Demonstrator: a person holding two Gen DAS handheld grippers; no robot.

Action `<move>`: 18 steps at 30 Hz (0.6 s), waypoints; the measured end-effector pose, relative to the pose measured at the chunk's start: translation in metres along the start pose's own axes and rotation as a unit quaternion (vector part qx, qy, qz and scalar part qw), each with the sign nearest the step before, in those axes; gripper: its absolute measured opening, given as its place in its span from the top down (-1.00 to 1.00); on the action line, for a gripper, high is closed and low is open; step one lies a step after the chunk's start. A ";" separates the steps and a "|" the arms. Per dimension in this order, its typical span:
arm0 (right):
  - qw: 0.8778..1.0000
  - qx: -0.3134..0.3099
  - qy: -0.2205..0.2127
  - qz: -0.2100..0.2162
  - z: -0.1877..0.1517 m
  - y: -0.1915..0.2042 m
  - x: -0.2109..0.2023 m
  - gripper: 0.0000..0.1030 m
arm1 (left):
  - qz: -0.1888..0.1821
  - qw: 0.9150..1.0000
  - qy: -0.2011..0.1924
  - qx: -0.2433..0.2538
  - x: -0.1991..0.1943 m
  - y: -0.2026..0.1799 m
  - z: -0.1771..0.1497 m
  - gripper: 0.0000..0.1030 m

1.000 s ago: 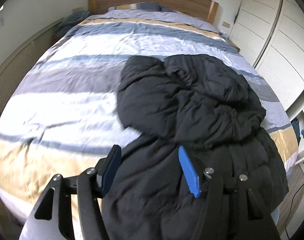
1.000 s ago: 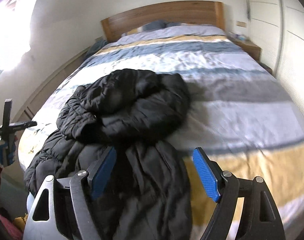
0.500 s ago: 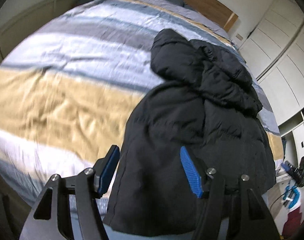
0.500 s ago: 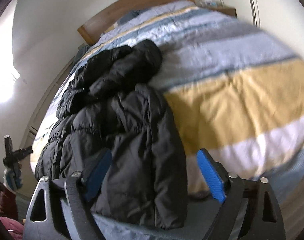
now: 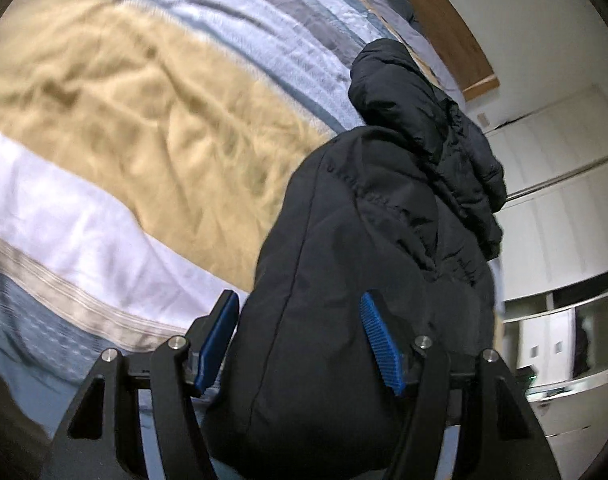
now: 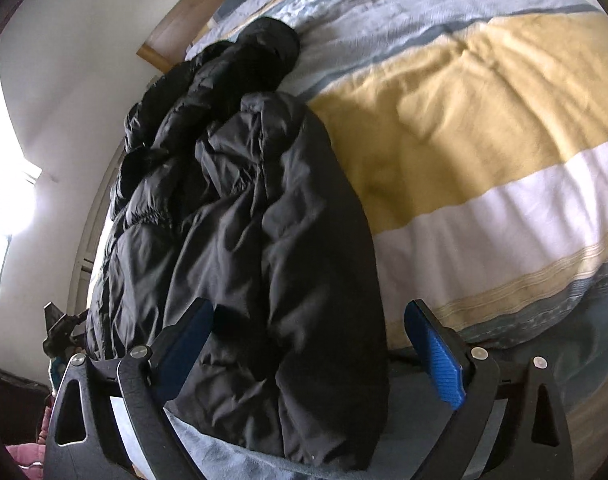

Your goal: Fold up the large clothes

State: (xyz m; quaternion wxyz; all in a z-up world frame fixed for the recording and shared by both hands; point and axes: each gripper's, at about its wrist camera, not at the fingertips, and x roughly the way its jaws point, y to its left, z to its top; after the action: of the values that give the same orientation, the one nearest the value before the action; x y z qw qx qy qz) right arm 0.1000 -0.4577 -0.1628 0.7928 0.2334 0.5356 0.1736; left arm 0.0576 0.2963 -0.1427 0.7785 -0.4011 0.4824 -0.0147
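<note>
A large black puffer jacket (image 5: 368, 240) lies crumpled on the striped bed, its lower hem hanging over the foot edge; it also shows in the right wrist view (image 6: 240, 216). My left gripper (image 5: 300, 344) is open, low at the foot of the bed, with the jacket's hem between its blue pads. My right gripper (image 6: 308, 352) is open wide, its jaws standing either side of the hem's right corner. Neither is closed on the fabric.
The bed cover (image 5: 136, 120) has yellow, white, grey and blue stripes. A wooden headboard (image 5: 436, 12) stands at the far end. White wardrobe doors (image 5: 560, 152) line one side. A bright window (image 6: 8, 208) lies beyond the jacket in the right wrist view.
Both grippers have dropped low and moved in toward the foot of the bed, so the jacket's hem now sits between their open jaws. The jacket itself has not moved.
</note>
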 end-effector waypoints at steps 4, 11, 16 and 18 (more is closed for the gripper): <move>1.000 -0.005 0.024 0.009 -0.001 0.005 0.015 -0.85 | -0.049 0.998 0.019 -0.025 0.012 0.009 -0.005 -0.20; 0.999 -0.010 0.048 0.025 0.001 0.014 0.034 -0.88 | -0.134 0.989 0.037 -0.047 0.021 0.019 -0.022 -0.22; 0.998 -0.012 0.057 0.034 0.001 0.018 0.039 -0.89 | -0.180 0.981 0.050 -0.044 0.024 0.015 -0.036 -0.22; 0.997 -0.011 0.062 0.039 0.000 0.018 0.040 -0.89 | -0.200 0.977 0.058 -0.041 0.027 0.010 -0.040 -0.22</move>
State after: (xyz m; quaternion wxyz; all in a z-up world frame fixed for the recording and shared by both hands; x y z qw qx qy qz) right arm 0.1139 -0.4222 -0.1836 0.7534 0.2344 0.5720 0.2241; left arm 0.0377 0.2678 -0.1772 0.7133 -0.5198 0.4369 -0.1736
